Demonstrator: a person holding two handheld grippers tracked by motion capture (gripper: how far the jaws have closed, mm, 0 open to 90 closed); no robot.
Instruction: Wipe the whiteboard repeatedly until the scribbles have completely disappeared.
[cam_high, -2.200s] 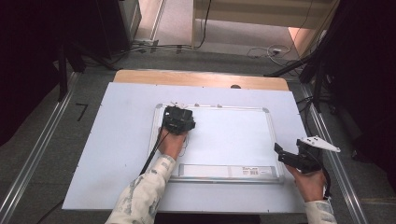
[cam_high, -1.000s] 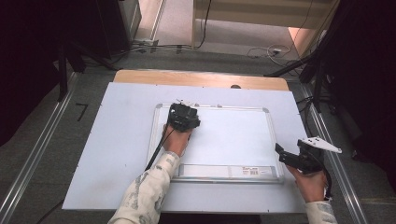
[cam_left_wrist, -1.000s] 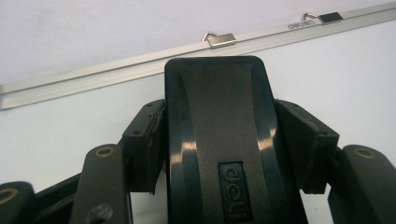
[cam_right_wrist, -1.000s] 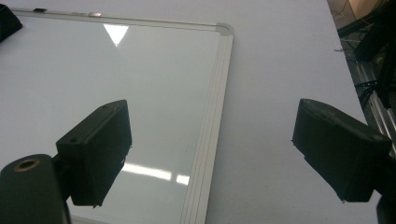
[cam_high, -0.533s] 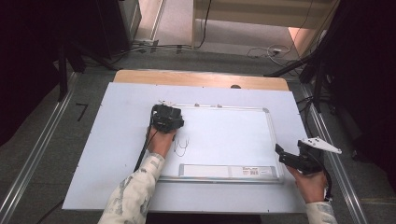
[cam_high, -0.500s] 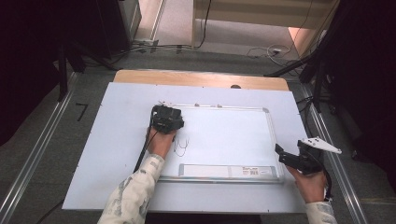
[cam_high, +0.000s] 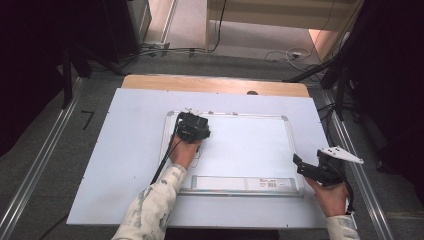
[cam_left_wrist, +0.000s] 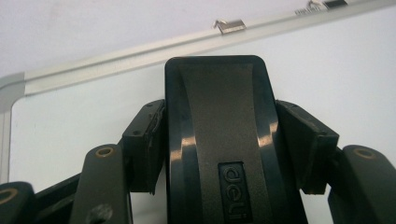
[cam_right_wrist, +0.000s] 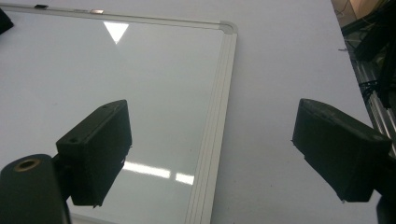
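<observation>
A whiteboard (cam_high: 250, 145) with a silver frame lies flat on the white table top. My left gripper (cam_high: 192, 127) is over the board's upper left part, shut on a black eraser (cam_left_wrist: 217, 140) marked "deli" that lies flat against the board (cam_left_wrist: 70, 126). A thin dark squiggle (cam_high: 198, 158) shows on the board beside the left hand. My right gripper (cam_high: 306, 170) hovers at the board's lower right corner, open. In the right gripper view its jaws stand wide apart over the board's right frame (cam_right_wrist: 212, 126), with nothing between them.
A grey strip with a label (cam_high: 235, 183) runs along the board's near edge. Small metal clips (cam_left_wrist: 229, 25) sit on its far frame. The white table top (cam_high: 125, 150) surrounds the board, with a wooden edge (cam_high: 215, 84) at the back. Metal floor rails (cam_high: 40, 165) flank the table.
The left gripper slid the eraser left along the board's upper part, then back to the right. The right gripper has stayed put and open.
</observation>
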